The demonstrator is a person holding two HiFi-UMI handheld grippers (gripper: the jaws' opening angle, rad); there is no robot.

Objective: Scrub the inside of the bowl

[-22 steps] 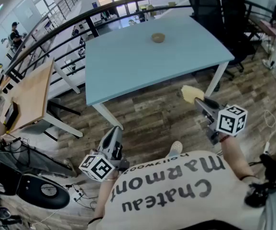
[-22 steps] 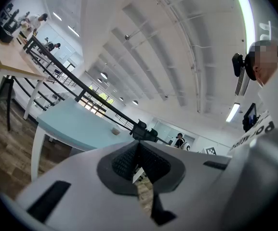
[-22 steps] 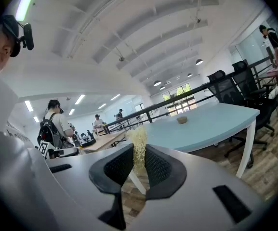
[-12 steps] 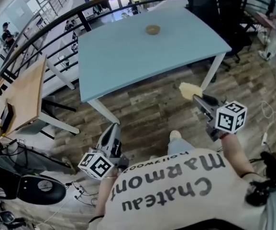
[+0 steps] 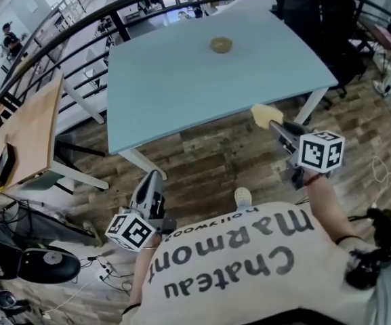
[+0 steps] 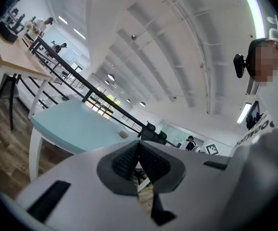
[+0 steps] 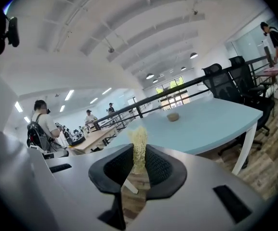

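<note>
Your right gripper is pinching the yellow sponge, and your left gripper is closed on nothing. The bowl sits well away, on the far side of the blue table. Looks like the approach step, so step up and reach across. The chairs and railing behind aren't blocking anything.
</note>
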